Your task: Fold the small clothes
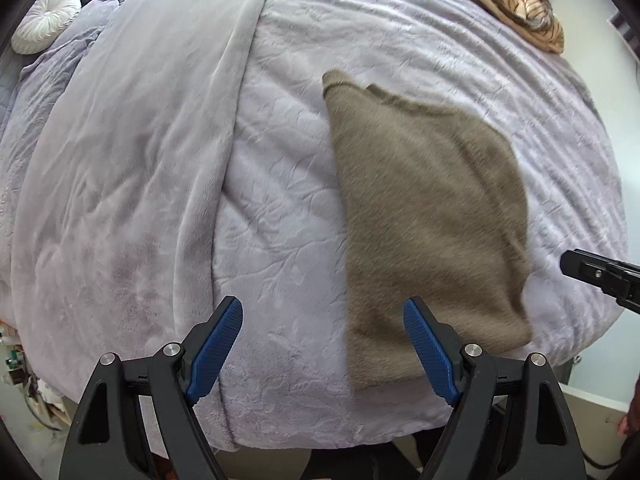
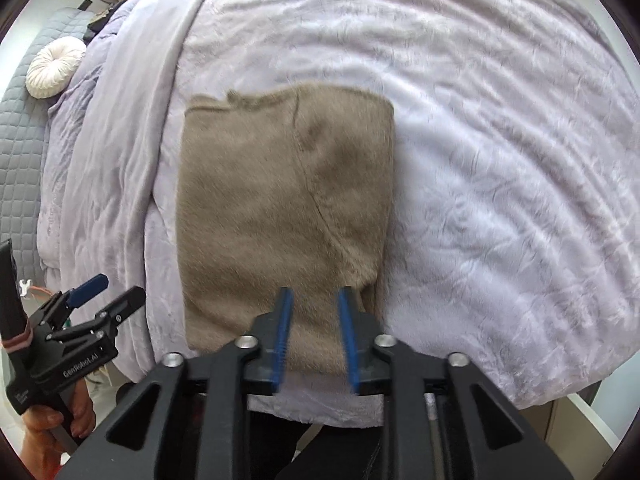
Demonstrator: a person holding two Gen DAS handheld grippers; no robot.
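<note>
- The fuzzy brown sweater (image 2: 280,208) is lying flat on the bed (image 2: 500,160), folded into a rough rectangle, close to the near edge.
- Right gripper (image 2: 314,336) is above the sweater's near edge, pointing down at it. Its fingers (image 2: 283,332) are narrow with a small gap between them, and nothing is pinched in there, just sweater showing below.
- Left gripper (image 1: 323,350) has its fingers (image 1: 218,350) spread wide, holding nothing. One finger is over bare blanket (image 1: 280,200), the other over the sweater's near left corner.
- From the right wrist view you can see the left gripper off to the left of the sweater, past the bed's edge, with a hand (image 2: 52,428) on its handle.
- Bed's covered in a pale lilac blanket, with a second one (image 1: 120,160) bunched up on the left side.
- Round white cushion (image 1: 44,20) sits at the far left corner, well away from the sweater.
- A striped brown cloth (image 1: 516,4) is at the far right of the bed.
</note>
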